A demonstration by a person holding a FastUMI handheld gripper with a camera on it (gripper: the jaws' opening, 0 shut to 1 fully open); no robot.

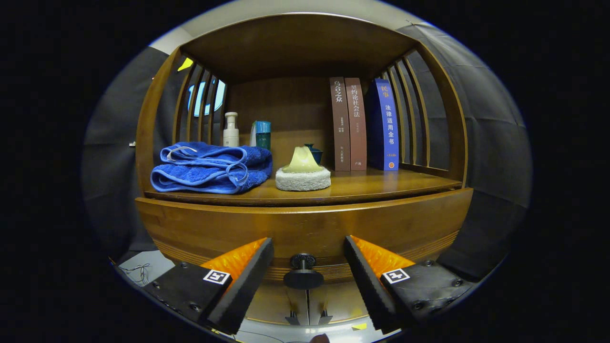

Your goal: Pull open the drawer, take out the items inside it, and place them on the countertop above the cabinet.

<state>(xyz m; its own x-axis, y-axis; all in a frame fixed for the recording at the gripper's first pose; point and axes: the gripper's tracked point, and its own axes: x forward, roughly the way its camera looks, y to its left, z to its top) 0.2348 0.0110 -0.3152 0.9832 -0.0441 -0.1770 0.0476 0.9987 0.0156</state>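
A wooden cabinet stands ahead with its drawer front (305,228) closed below the countertop (381,183). A dark round knob (303,261) sits low on the drawer front, just ahead of my gripper (309,274) and in line with the gap between its fingers. The fingers stand wide apart, one on each side of the knob, touching nothing. On the countertop lie a folded blue towel (212,167) and a yellow-topped white scrubbing pad (303,174). The drawer's inside is hidden.
At the back of the countertop stand a white pump bottle (231,130), a teal box (261,134), a small dark bowl (314,152) and three upright books (364,125). Slatted wooden sides and a top board enclose the shelf space.
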